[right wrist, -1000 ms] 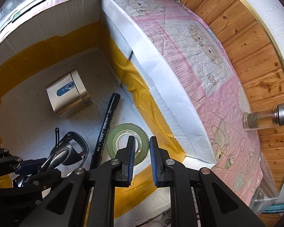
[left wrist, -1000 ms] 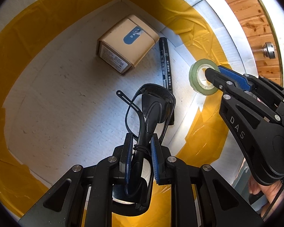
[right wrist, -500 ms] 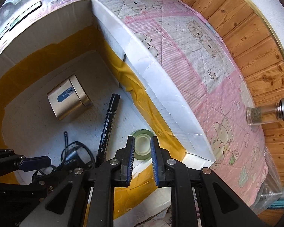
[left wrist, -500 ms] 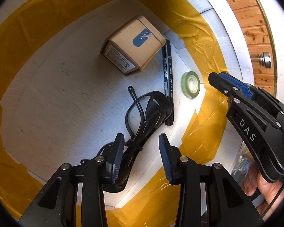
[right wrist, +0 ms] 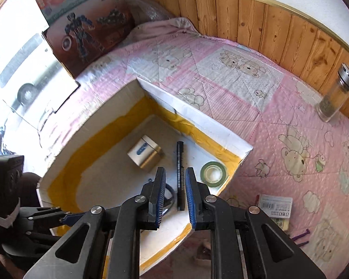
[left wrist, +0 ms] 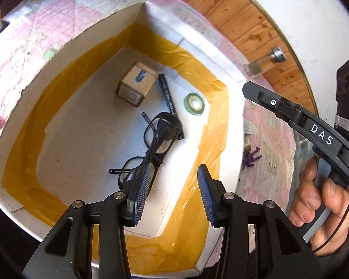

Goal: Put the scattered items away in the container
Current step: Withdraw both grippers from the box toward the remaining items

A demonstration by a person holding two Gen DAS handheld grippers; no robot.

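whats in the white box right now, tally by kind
small tan box: 1
black marker: 1
green tape roll: 1
black glasses: 1
total: 4

Bright daylight, blown-out window (right wrist: 18, 74) at left, motion blur on quilt (left wrist: 35, 37), strong fisheye edge curvature

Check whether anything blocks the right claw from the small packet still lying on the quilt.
Nothing visible does. The packet lies in the open on the quilt, outside the box, to the right of the right claw.
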